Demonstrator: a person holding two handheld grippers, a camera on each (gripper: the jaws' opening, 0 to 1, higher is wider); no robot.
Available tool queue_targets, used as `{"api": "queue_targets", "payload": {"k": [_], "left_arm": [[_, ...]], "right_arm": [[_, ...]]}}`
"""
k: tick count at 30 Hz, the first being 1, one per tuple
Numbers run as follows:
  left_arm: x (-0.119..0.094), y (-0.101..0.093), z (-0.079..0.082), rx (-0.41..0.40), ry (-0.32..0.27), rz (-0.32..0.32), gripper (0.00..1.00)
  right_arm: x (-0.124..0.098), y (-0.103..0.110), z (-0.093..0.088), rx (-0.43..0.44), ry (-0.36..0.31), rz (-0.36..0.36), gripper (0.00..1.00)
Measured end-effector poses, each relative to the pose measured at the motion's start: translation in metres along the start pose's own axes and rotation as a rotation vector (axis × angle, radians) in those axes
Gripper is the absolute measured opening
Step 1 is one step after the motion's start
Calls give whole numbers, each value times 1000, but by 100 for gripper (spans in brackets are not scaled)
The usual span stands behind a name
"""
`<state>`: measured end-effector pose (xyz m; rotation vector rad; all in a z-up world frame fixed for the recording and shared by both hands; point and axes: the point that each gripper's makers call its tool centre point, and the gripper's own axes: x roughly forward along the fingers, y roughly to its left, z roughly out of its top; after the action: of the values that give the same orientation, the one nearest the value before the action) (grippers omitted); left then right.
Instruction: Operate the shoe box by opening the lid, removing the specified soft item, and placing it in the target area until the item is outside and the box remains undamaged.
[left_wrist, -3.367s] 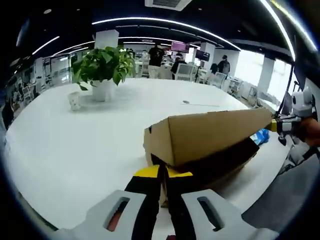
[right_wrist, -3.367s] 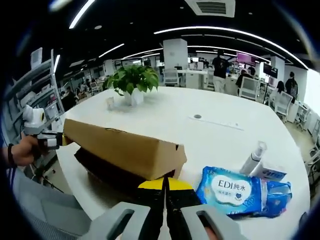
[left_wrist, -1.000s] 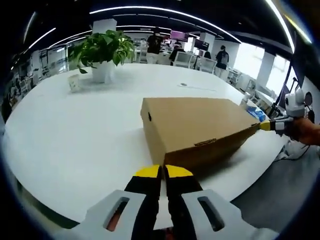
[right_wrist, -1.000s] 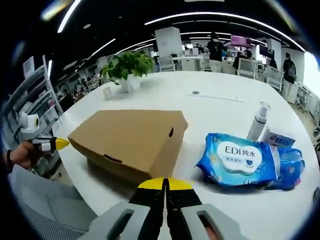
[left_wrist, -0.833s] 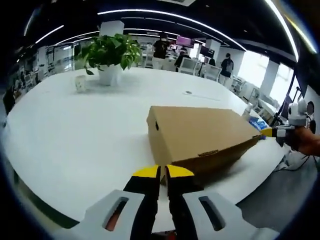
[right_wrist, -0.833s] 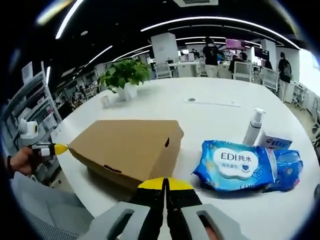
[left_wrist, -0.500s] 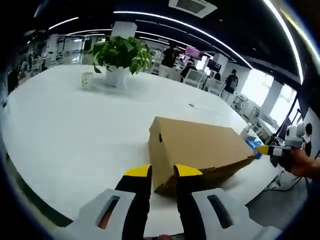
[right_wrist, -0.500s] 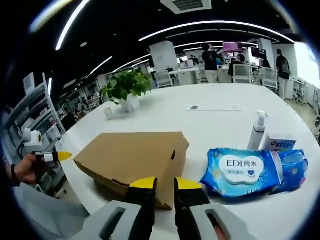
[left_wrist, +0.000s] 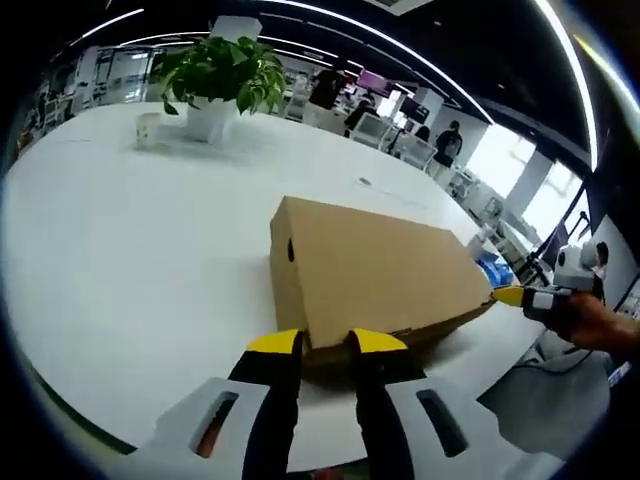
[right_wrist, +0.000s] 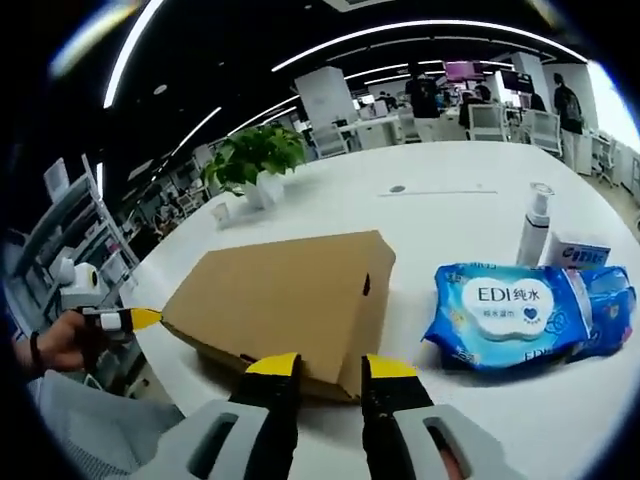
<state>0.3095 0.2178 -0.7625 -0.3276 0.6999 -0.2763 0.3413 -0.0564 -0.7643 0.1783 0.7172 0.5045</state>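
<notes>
Box: a plain brown corrugated-cardboard shoe box (left_wrist: 375, 275) lay on the smooth white round counter (left_wrist: 130, 250), lid down.
Left tongs (left_wrist: 326, 342): yellow-tipped, slightly parted, empty, at one lower lid edge.
Right tongs (right_wrist: 331, 366): likewise parted, empty, at the opposite end, probably placed to lift the lid evenly.
Soft item: a glossy blue wet-wipes pack (right_wrist: 520, 313) lay just beside the box.

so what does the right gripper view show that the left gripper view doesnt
Right gripper view alone: the full blue wipes pack, a pump bottle and a small carton beside it. Left gripper view alone: the box's far end with its round hole, and a cup by the plant. Both: the closed shoe box, the potted plant, the white table.
</notes>
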Motion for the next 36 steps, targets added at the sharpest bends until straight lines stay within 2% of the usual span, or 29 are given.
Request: {"api": "queue_targets", "payload": {"k": [13, 36], "left_arm": [[12, -3, 9, 48, 16, 2, 19], [60, -35, 40, 86, 17, -2, 19]], "right_arm": [[3, -2, 4, -12, -7, 1, 17], [14, -49, 35, -30, -21, -74, 17]]}}
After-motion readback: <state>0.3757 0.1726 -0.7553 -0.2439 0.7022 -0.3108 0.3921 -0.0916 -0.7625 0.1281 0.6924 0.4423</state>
